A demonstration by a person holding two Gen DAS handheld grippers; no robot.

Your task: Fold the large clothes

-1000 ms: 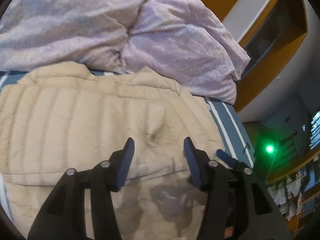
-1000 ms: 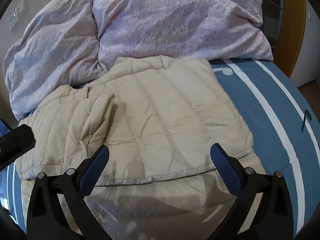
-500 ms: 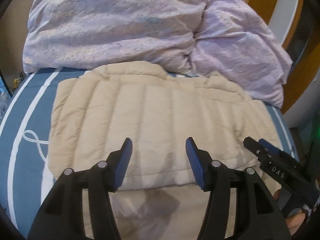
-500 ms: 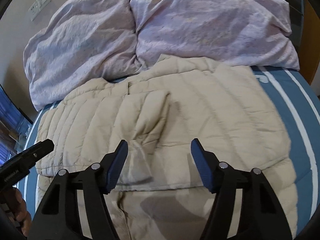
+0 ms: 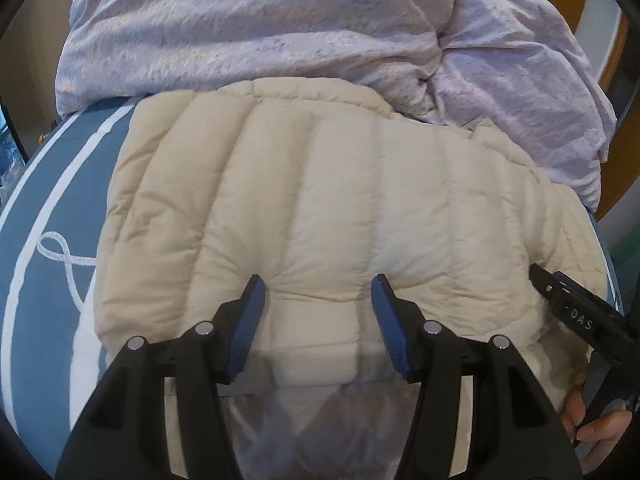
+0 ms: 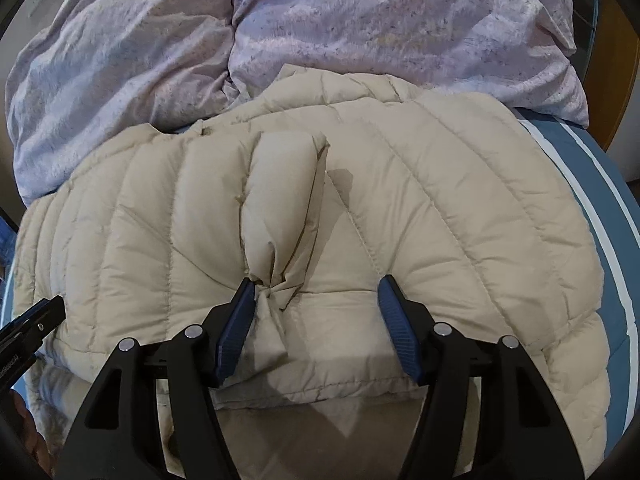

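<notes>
A beige quilted puffer jacket (image 5: 320, 180) (image 6: 440, 200) lies spread on the bed, its near part doubled over in a thick fold. One sleeve (image 6: 280, 184) is laid across the body and ends in a bunched cuff (image 6: 272, 284). My left gripper (image 5: 318, 280) stands open with its tips pushed into the jacket's near fold, padding bulging between the jaws. My right gripper (image 6: 316, 280) is open too, tips denting the jacket, and its left finger touches the cuff. Each gripper shows at the edge of the other's view: the right gripper (image 5: 576, 316) and the left gripper (image 6: 28, 328).
A crumpled lilac duvet (image 5: 260, 28) (image 6: 360, 20) is heaped right behind the jacket. The blue bed sheet (image 5: 48, 208) (image 6: 600, 168) with white stripes shows on both sides. A hand (image 5: 592, 420) grips the right tool. An orange wooden frame (image 5: 608, 60) stands at far right.
Both grippers have come down onto the jacket's near fold. The right jaws have narrowed from wide open. The left view has swung left across the jacket.
</notes>
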